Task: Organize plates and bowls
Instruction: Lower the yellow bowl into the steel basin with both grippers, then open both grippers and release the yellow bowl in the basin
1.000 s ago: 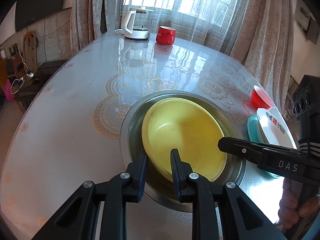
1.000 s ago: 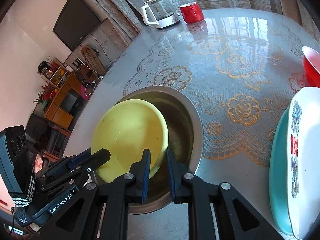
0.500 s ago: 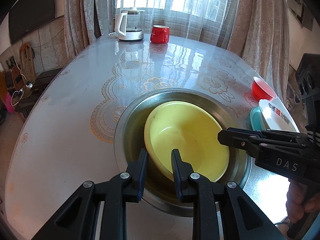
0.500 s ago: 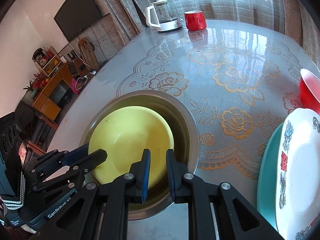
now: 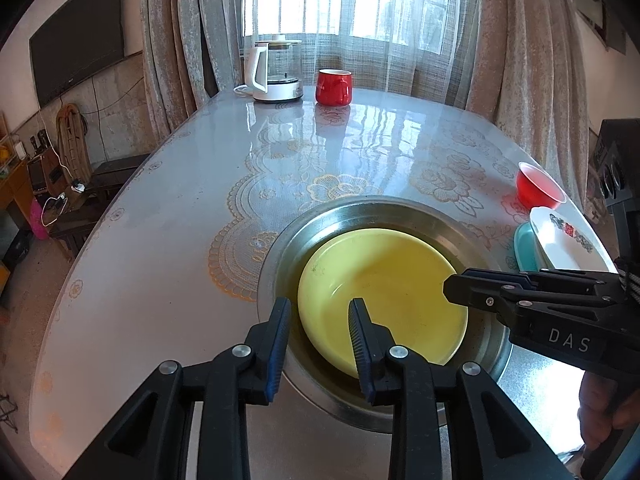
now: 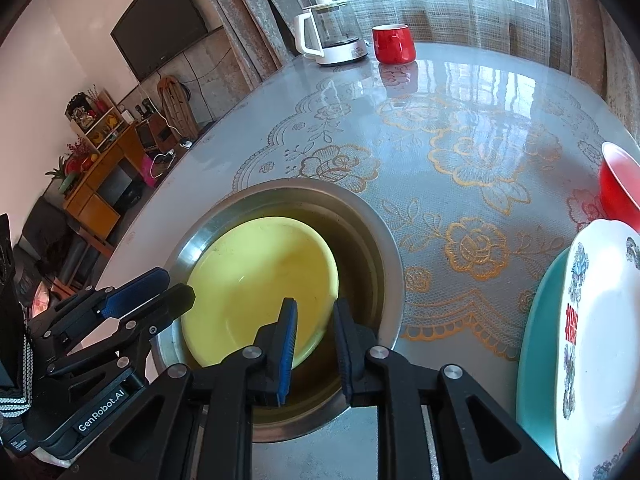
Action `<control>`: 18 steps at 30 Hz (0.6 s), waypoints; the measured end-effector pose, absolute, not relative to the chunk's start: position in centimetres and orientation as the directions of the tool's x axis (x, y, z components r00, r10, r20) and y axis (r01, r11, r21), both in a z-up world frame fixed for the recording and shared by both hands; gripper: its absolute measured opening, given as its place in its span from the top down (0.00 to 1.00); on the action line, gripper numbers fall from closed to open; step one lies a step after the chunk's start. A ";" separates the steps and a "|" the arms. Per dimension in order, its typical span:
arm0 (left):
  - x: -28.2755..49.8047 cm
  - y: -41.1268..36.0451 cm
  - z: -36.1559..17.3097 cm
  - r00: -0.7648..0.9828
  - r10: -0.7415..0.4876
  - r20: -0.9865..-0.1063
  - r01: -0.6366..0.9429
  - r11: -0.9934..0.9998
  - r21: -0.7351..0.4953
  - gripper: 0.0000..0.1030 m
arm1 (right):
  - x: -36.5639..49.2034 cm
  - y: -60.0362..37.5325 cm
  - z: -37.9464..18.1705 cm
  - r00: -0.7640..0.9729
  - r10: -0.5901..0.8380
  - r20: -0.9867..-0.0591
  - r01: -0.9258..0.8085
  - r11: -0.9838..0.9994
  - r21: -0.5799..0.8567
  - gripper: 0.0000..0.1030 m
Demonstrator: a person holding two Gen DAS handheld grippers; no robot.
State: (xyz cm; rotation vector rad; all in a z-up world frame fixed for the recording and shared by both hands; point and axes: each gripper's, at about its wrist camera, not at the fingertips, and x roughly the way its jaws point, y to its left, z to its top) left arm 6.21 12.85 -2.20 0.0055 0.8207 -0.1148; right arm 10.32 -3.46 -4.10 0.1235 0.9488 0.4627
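A yellow bowl [image 5: 380, 280] [image 6: 260, 272] lies in a wide steel basin [image 5: 360, 208] [image 6: 304, 186] on the table. My left gripper [image 5: 320, 320] straddles the bowl's near left rim. Its jaws are opening, and a gap shows between the left pad and the rim. In the right wrist view it [image 6: 174, 286] reaches in from the left. My right gripper [image 6: 315, 320] has the bowl's near right rim between narrowly set jaws. From the left wrist view its tip [image 5: 450, 290] rests at the bowl's right edge.
To the right of the basin a white patterned plate [image 5: 560, 240] [image 6: 600, 340] rests on a teal plate [image 5: 524, 248] [image 6: 536, 340], with a red bowl [image 5: 538, 192] behind them. A kettle [image 5: 276, 72] and red mug [image 5: 334, 86] stand at the far edge.
The yellow bowl, tilted up before, has sunk flatter into the basin. My left jaws have spread apart off its rim. The right jaws look about the same.
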 end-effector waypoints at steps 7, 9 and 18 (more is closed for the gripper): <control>6.3 13.2 -2.0 0.684 -0.086 -0.724 0.078 0.996 -0.044 0.71 | 10.1 -3.8 -3.7 0.505 0.469 -0.725 -0.334 0.880 0.337 0.75; 6.3 13.2 -1.9 0.685 -0.086 -0.723 0.075 0.996 -0.047 0.71 | 10.0 -3.9 -3.4 0.513 0.478 -0.713 -0.338 0.876 0.344 0.74; 5.9 13.5 -1.6 0.696 -0.080 -0.714 0.053 0.997 -0.060 0.70 | 9.1 -3.6 -2.4 0.542 0.519 -0.661 -0.380 0.853 0.357 0.67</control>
